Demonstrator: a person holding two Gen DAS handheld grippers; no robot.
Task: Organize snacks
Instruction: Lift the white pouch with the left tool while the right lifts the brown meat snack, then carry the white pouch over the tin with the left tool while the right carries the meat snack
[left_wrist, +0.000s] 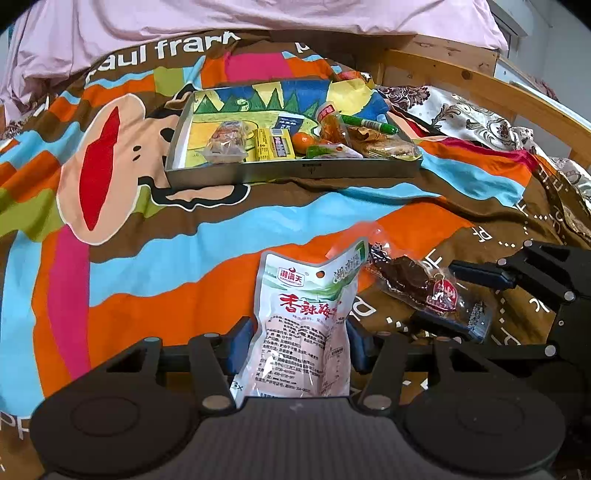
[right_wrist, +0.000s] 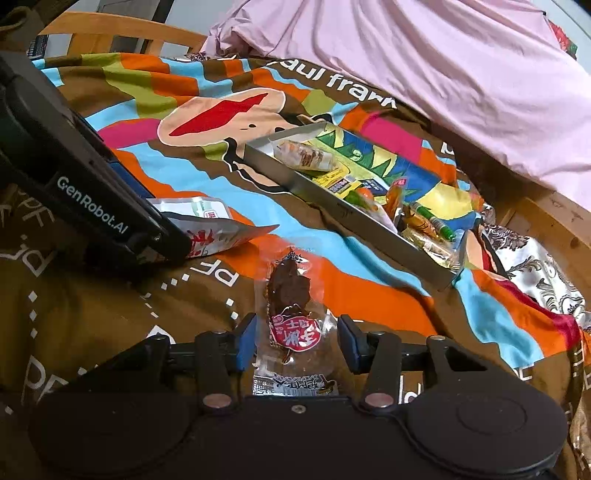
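Spread over the bed, a brightly striped cartoon-monkey blanket (left_wrist: 155, 236) carries everything, with a pink quilt (left_wrist: 258, 22) bunched behind and a shallow grey metal tray (left_wrist: 295, 173) of assorted snacks lying well beyond the 2 grippers. Between the blue-padded fingers (left_wrist: 240, 347) of the left gripper (left_wrist: 299, 347) lies a white and pale-green foil pouch with red lettering (left_wrist: 303, 325), its lower half flanked on both sides; whether the pads already press it I cannot tell. The right gripper (right_wrist: 297, 343) likewise straddles a clear plastic pack of dark dried meat with a red label (right_wrist: 291, 314), and a sliver of gap seems to remain on each side, so it reads as open around the pack. Both packets look light, thin and slick, the foil pouch soft and prone to buckling or sliding under a pinch. Taking each across its filled middle, not the flat sealed edge, looks the safer hold. On soft bedding, pressing down would probably sink the packet rather than pin it.
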